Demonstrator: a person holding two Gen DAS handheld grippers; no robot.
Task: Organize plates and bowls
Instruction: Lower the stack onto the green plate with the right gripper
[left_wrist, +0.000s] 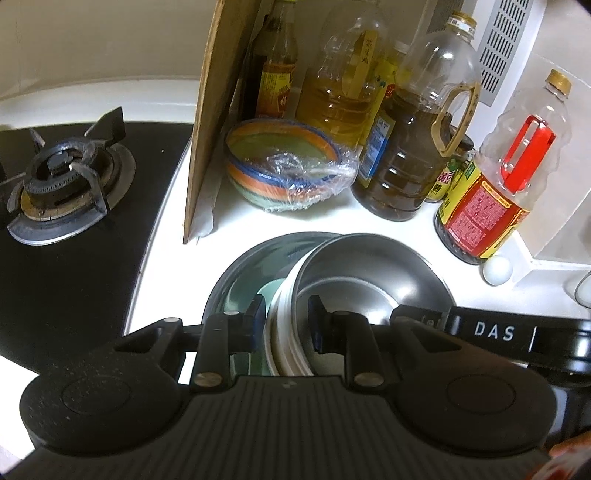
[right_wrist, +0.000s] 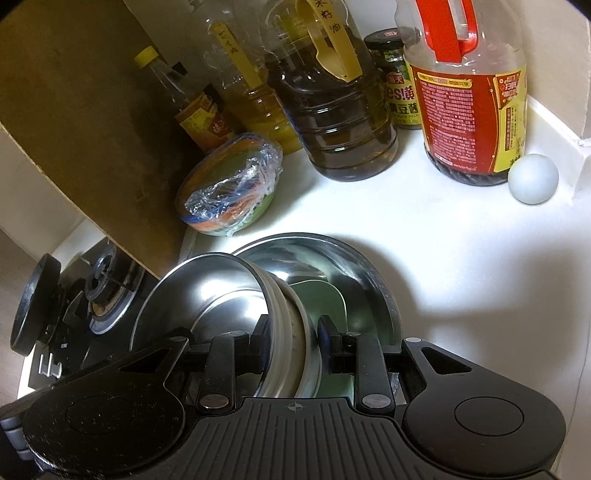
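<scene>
Left tool (left_wrist: 286, 319): jaws straddle the rim of a tilted stack, steel bowl (left_wrist: 369, 273) nested over white plates (left_wrist: 282, 332); seemingly clamped, contact unclear
Right tool (right_wrist: 291, 338): grips the same stack from the opposite rim
Stack: leans on edge inside a large steel basin (right_wrist: 354, 258), directly ahead of both tools, equally near
Surface (right_wrist: 461, 266): white, open rightward; oil bottles (left_wrist: 406, 147), wrapped striped bowl (left_wrist: 284, 173) behind; gas burner (left_wrist: 59, 173) left
</scene>
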